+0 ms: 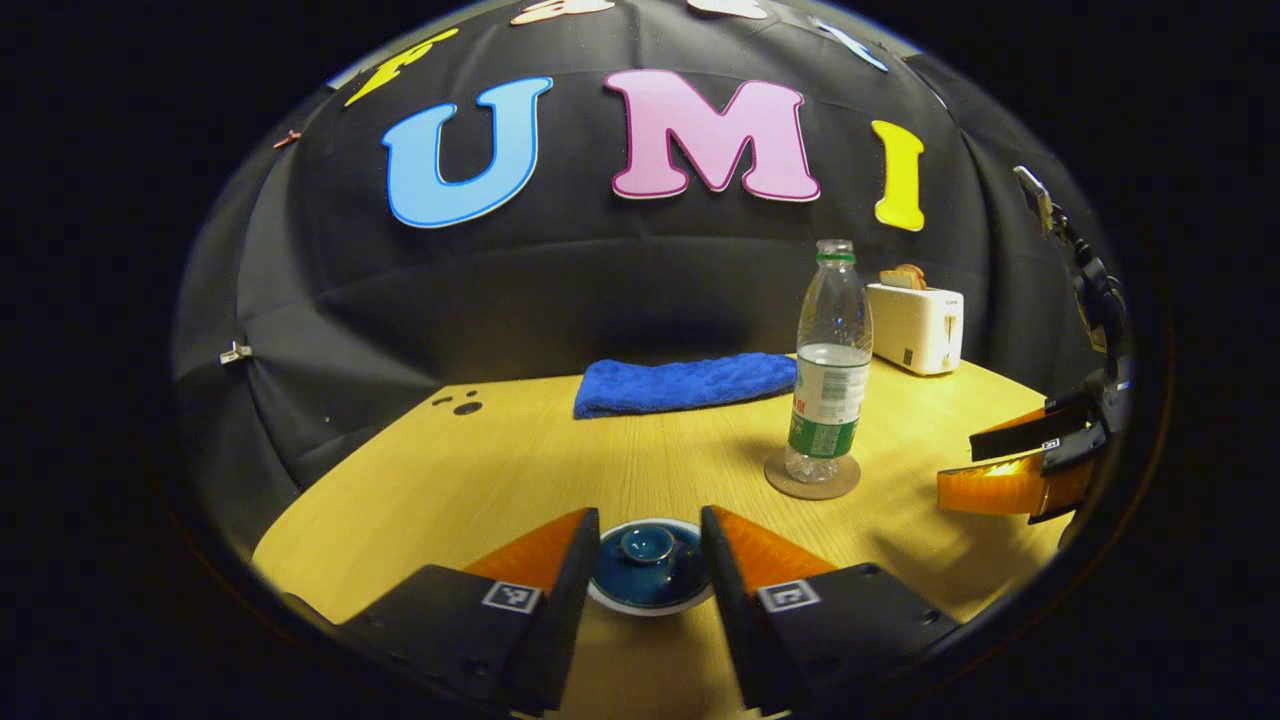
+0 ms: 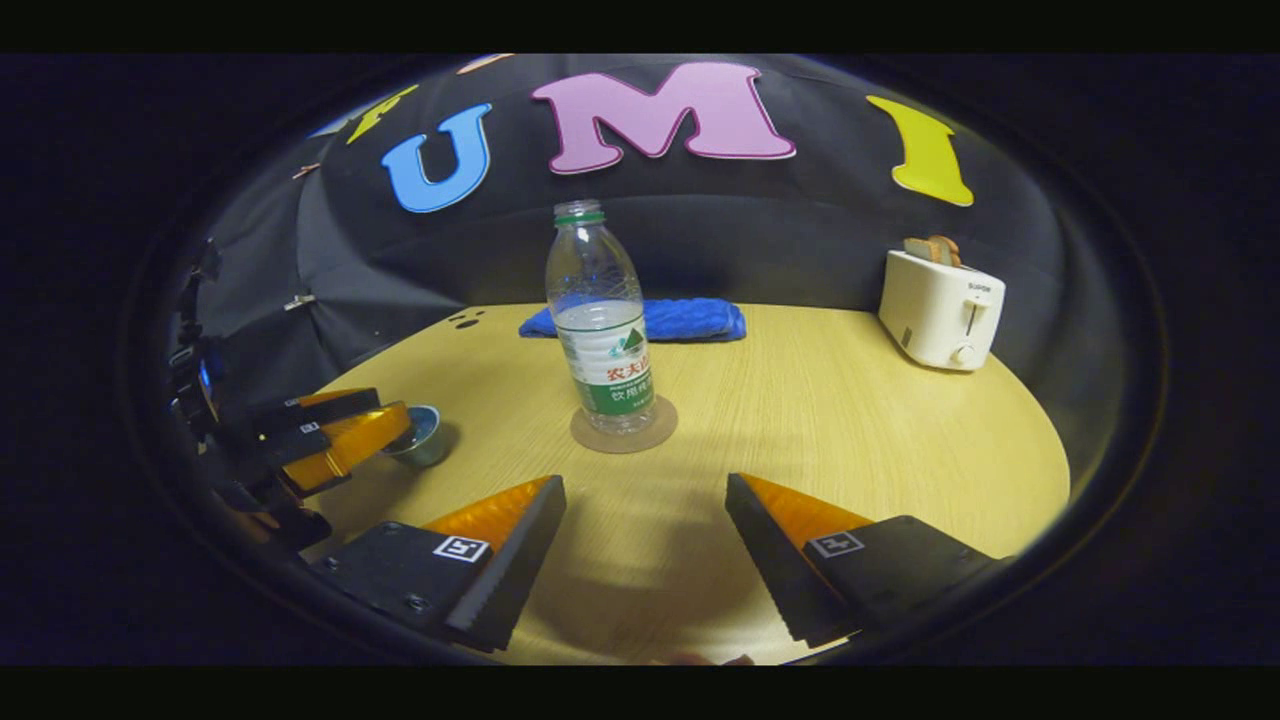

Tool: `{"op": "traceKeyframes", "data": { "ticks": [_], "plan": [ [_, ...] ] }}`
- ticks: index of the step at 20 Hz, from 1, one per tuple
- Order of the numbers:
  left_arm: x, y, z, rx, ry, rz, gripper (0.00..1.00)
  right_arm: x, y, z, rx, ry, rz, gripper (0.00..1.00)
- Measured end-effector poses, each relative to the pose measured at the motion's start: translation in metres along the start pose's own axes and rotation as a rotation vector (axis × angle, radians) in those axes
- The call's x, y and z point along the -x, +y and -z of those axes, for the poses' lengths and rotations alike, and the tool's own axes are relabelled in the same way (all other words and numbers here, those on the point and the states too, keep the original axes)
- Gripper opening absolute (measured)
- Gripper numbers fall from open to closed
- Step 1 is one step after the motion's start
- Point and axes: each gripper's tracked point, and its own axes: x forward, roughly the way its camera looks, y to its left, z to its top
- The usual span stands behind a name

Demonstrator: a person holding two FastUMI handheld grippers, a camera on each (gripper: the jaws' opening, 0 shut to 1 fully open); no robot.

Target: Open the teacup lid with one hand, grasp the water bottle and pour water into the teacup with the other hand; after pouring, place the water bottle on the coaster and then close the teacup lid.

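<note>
The left claw (image 1: 650,560) hung low over the bench (image 1: 500,470), its fingers spread to either side of the teacup (image 1: 648,578), whose lid (image 1: 647,545) sat on it; whether the fingers touched the cup I could not tell. The water bottle (image 2: 603,330) stood upright on the coaster (image 2: 623,432), part full, near mid-bench. The right claw (image 2: 645,545) hovered wide open and empty, short of the bottle. A blue towel (image 2: 690,320) lay behind, a toaster (image 2: 940,310) off to the side.
</note>
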Motion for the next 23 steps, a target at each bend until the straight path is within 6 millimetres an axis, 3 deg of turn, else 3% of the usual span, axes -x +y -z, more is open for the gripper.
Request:
{"op": "traceKeyframes", "data": {
  "ticks": [1,2,5,7,10,16,19,23],
  "plan": [
    [0.006,0.001,-0.006,-0.005,-0.006,0.004,0.89,0.006,-0.002,-0.005,0.000,-0.005,0.012,1.00],
    [0.013,0.002,-0.013,-0.010,-0.009,0.008,0.84,0.013,-0.003,-0.011,0.000,-0.010,0.026,1.00],
    [0.038,0.008,-0.041,-0.036,-0.027,0.025,0.98,0.039,-0.006,-0.040,0.014,-0.049,0.072,0.99],
    [0.068,0.008,-0.067,-0.030,-0.041,0.041,0.97,0.060,-0.008,-0.066,0.040,-0.080,0.105,0.99],
    [0.115,0.016,-0.121,-0.044,-0.120,0.024,0.97,0.094,-0.002,-0.111,0.060,-0.156,0.136,0.99],
    [0.198,0.022,-0.193,0.044,-0.215,0.067,0.97,0.161,0.039,-0.172,0.060,-0.271,0.152,1.00],
    [0.229,0.027,-0.209,0.041,-0.260,0.070,0.97,0.198,0.057,-0.184,0.088,-0.321,0.174,0.99],
    [0.254,0.023,-0.219,0.080,-0.295,0.109,0.96,0.239,0.072,-0.171,0.083,-0.324,0.200,0.98]
  ]
}}
